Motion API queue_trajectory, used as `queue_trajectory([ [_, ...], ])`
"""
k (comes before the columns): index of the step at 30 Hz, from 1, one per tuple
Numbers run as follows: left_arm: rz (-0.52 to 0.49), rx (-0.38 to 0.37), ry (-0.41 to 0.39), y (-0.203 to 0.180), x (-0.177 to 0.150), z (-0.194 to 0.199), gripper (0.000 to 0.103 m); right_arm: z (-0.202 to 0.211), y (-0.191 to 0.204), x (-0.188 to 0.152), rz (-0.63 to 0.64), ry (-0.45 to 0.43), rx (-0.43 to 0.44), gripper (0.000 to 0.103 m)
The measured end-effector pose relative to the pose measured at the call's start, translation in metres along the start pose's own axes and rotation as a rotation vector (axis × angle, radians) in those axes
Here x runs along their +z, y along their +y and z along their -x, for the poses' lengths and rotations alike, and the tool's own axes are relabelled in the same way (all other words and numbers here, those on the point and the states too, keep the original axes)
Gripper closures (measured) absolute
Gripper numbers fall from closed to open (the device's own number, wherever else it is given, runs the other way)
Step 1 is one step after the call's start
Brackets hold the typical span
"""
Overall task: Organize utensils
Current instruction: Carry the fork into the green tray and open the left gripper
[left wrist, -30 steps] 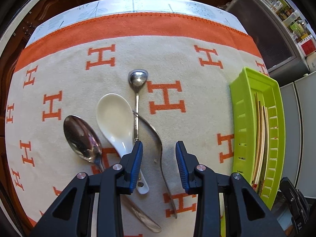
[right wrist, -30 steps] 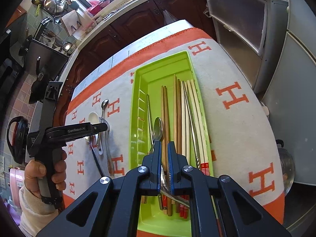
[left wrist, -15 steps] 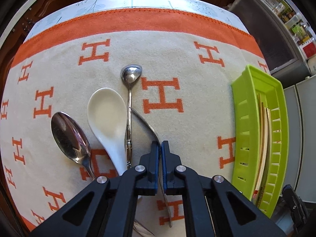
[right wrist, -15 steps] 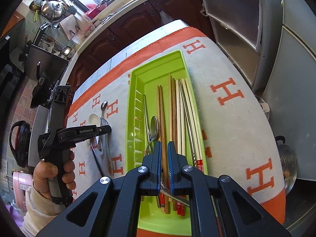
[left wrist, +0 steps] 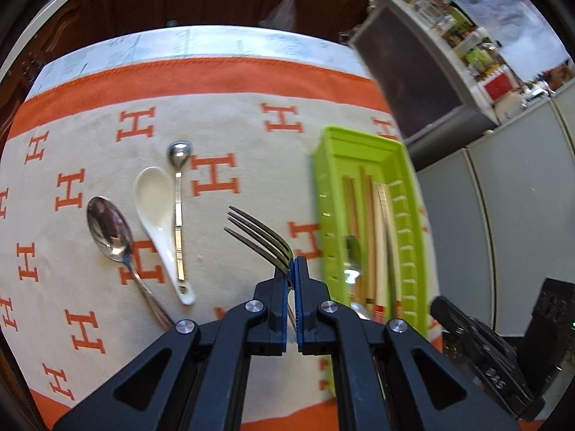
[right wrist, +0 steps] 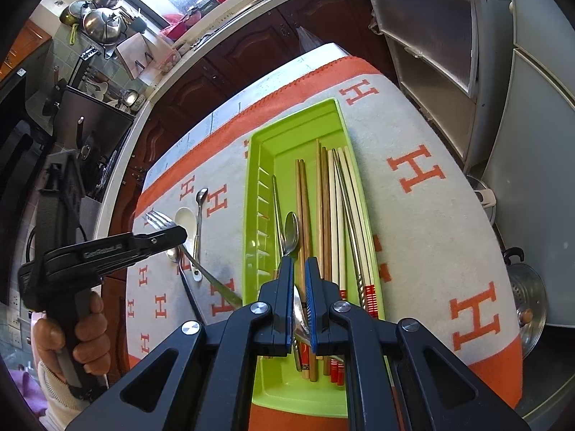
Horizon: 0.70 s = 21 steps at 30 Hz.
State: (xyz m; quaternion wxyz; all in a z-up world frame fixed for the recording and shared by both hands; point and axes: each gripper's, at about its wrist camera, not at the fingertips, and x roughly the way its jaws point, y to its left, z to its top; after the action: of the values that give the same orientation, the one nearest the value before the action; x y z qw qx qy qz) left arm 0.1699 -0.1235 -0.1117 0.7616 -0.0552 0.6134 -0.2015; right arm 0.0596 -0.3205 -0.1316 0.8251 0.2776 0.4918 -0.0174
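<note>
Open cloth: a bare strip of the patterned tablecloth lies between the loose cutlery and the green tray.
Left-side cluster: a steel spoon, white ceramic spoon and small ladle spoon lie side by side, leaving almost no gaps.
Over the strip: the left gripper holds a fork lifted above it, tines forward.
Tray interior: chopsticks fill the right half; the far end is bare.
Tray near end: the right gripper straddles a spoon.
Right flank: cabinets stand close beside the table edge.
</note>
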Motion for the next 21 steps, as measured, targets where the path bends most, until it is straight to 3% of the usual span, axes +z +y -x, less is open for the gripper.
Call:
queue_trajectory([
  [6,-0.090,-0.063,-0.007,-0.049,-0.005,0.011,0.100,0.008,-0.011,-0.003,-0.030,-0.014,-0.003,0.097],
  [13,-0.206,-0.039,0.018,-0.093,-0.002,0.000,0.097,0.014,-0.025,-0.008,-0.058,-0.024,-0.010,0.097],
  [21,-0.192,-0.003,0.126,-0.104,0.021,-0.053,0.097,0.013,-0.030,-0.010,-0.076,-0.027,-0.018,0.096],
])
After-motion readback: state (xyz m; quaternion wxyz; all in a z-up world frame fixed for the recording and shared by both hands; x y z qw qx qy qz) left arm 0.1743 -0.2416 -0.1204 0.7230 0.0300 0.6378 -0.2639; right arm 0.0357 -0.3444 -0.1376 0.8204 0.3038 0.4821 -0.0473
